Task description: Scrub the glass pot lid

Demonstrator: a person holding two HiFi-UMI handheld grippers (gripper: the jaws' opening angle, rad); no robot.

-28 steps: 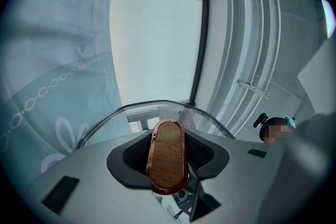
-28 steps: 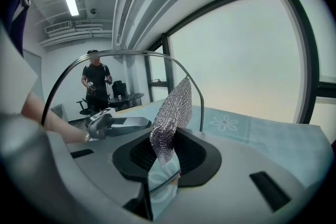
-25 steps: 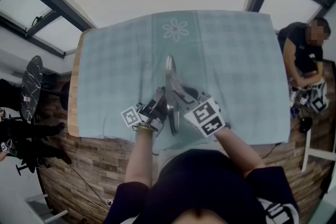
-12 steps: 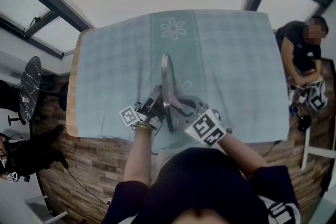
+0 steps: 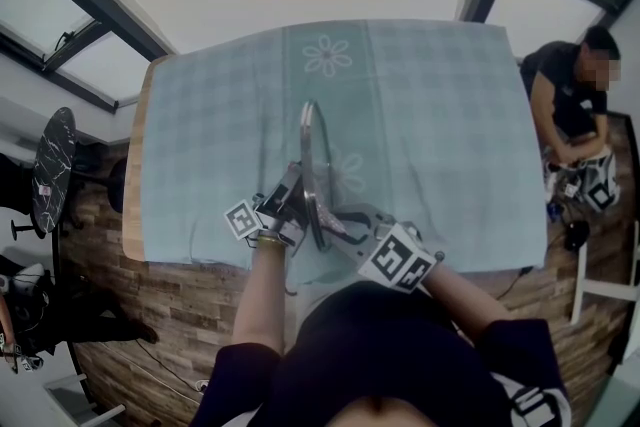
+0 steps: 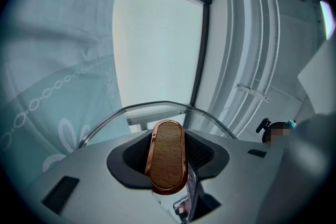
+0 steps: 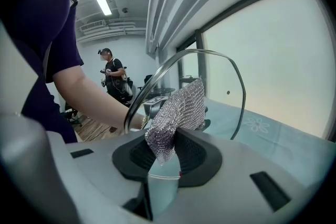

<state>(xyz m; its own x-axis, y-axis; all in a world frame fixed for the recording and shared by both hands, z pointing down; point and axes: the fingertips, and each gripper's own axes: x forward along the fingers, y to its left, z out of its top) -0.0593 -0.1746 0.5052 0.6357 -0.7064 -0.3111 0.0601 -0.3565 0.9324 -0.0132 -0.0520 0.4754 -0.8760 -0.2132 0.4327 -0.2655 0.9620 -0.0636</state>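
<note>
The glass pot lid stands on edge over the teal tablecloth, seen edge-on in the head view. My left gripper is shut on its wooden, copper-rimmed knob; the lid's metal rim arcs just beyond the jaws. My right gripper is on the lid's other side, shut on a silver mesh scrubber. The scrubber lies against the glass near the rim's lower part.
A teal checked cloth with a flower print covers the table, whose wooden edge shows at the left. A person sits beyond the right edge. Another person stands far back in the room.
My right gripper has drawn back along the lid toward the table's near edge, with the scrubber in it. The lid and left gripper have barely shifted left in the picture.
</note>
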